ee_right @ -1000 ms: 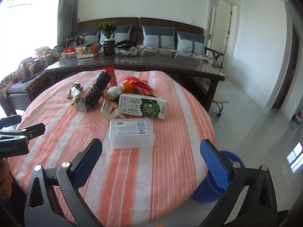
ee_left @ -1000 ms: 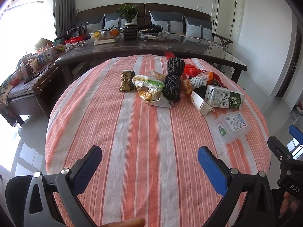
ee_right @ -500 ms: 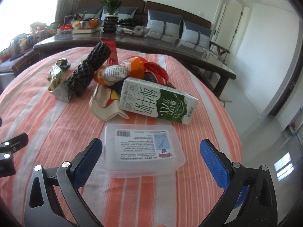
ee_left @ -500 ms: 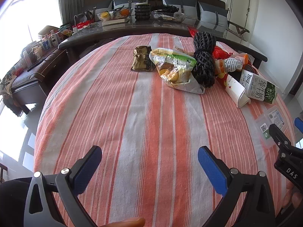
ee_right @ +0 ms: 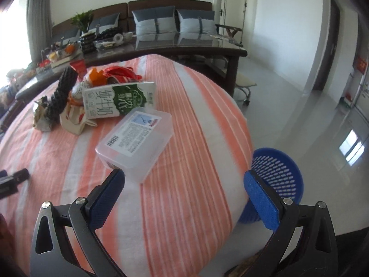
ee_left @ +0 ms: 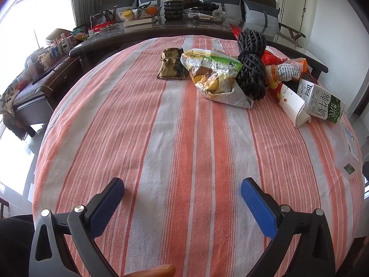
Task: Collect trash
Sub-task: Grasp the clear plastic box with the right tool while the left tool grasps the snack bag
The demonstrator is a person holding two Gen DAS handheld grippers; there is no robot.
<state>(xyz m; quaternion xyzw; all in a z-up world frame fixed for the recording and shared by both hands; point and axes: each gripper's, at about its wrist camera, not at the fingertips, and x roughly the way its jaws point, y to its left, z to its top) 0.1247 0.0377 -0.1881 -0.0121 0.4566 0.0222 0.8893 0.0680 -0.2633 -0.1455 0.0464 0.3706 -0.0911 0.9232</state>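
A round table covered by an orange-and-grey striped cloth (ee_left: pixel 175 138) is carrying all the items. A crumpled brown foil wrapper (ee_left: pixel 171 63) is lying toward the far edge. Just beside it, a crinkled green-and-yellow snack bag (ee_left: pixel 216 78) is resting against a black foam mesh sleeve (ee_left: pixel 251 69). A flattened white-and-red paper cup (ee_left: pixel 291 103) is lying touching a green-and-white milk carton (ee_right: pixel 117 100), which is lying on its side. A clear rectangular plastic box with a printed label (ee_right: pixel 136 138) is sitting near the right edge. The near half of the cloth is showing only stripes.
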